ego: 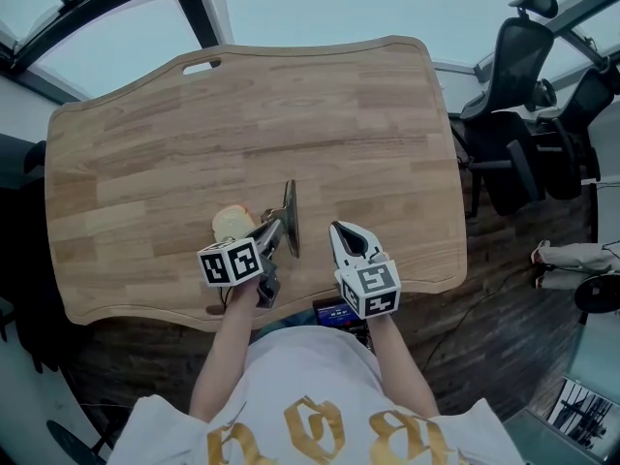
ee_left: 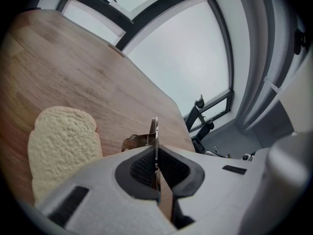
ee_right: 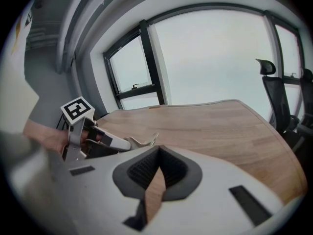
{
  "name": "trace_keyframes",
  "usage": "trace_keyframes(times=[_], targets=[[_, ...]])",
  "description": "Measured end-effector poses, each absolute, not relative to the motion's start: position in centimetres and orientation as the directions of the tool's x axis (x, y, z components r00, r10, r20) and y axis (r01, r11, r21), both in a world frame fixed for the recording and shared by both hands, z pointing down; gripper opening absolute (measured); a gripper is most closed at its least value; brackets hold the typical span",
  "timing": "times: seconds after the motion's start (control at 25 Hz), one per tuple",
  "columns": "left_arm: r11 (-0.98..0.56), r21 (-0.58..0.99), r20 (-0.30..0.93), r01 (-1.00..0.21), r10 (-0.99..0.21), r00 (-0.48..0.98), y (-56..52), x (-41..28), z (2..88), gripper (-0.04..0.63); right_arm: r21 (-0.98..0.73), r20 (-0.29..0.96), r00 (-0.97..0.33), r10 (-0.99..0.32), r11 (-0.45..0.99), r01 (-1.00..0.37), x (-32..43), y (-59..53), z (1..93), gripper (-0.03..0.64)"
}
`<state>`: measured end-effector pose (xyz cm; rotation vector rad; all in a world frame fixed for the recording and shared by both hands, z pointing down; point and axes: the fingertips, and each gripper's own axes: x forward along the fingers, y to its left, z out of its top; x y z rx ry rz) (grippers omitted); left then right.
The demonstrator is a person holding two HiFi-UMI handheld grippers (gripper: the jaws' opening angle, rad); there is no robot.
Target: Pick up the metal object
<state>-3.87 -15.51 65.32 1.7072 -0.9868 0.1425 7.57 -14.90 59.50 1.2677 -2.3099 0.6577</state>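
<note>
The metal object [ego: 291,219] is a thin flat blade with a bent handle part, held edge-up over the wooden table [ego: 291,114]. My left gripper [ego: 274,229] is shut on it. In the left gripper view the blade [ee_left: 154,136] stands edge-on, pinched between the dark pads of that gripper [ee_left: 156,166]. My right gripper [ego: 339,232] hovers just right of the blade, shut with nothing in it. The right gripper view shows its own jaws [ee_right: 157,153] meeting at the tips, with the left gripper [ee_right: 88,131] and the metal piece [ee_right: 142,142] to their left.
A slice of bread [ego: 232,223] lies flat on the table directly left of the left gripper, large in the left gripper view [ee_left: 63,146]. Black office chairs [ego: 518,66] stand beyond the table's right edge. The near edge runs just under both grippers.
</note>
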Motion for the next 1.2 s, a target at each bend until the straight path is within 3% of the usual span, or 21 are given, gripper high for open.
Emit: trace_keyframes(times=[1.2], targets=[[-0.169, 0.79, 0.299, -0.589, -0.732, 0.612, -13.7, -8.2, 52.2, 0.02, -0.106, 0.414, -0.442, -0.796, 0.44, -0.892, 6.2, -14.3, 51.3, 0.011]])
